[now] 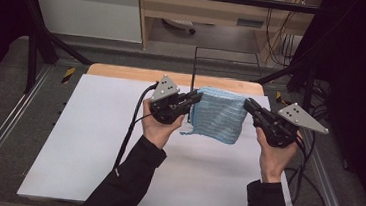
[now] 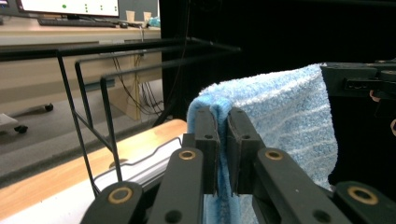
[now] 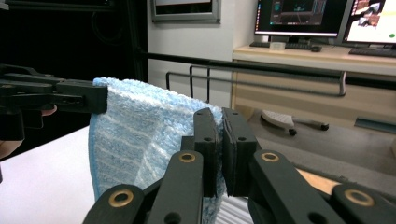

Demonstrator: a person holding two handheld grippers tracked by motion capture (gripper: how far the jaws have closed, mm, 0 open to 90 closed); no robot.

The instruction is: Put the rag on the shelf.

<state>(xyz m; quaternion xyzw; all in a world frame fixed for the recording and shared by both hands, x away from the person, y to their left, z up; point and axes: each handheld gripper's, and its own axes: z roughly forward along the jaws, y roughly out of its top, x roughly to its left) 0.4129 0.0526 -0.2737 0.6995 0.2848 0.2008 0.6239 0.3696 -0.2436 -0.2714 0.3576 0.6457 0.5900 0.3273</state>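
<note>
Grippers first: left gripper (image 1: 195, 100) and right gripper (image 1: 249, 107), each in a person's hand, face one another, jaws pinched nearly together on opposite top corners of a blue towel (image 1: 218, 114).

Tabletop (image 1: 92, 140) below both grippers: white sheet over a pale wooden board, flat, matte; wood edge shows beyond the towel.

Black wire rack (image 2: 88, 116) beyond the grippers: thin round metal bars, upright posts with level rails.

Towel hangs between the two grippers, clear of the tabletop, folded double. Light blue terry cloth, looped and fuzzy, with faint paler stripes across it. Top edge stretched roughly level from gripper to gripper; lower edge hangs loose, one lower corner dangling toward the left gripper's side. In the left gripper view the folded edge sits squeezed between the pads (image 2: 207, 140); in the right gripper view the same at the other corner.

Gripper bodies: black hard plastic, brass-coloured pivots, grey three-cornered plate (image 1: 165, 89) on top, black cable (image 1: 131, 123) trailing from the left gripper.

No writing readable on towel or grippers.
</note>
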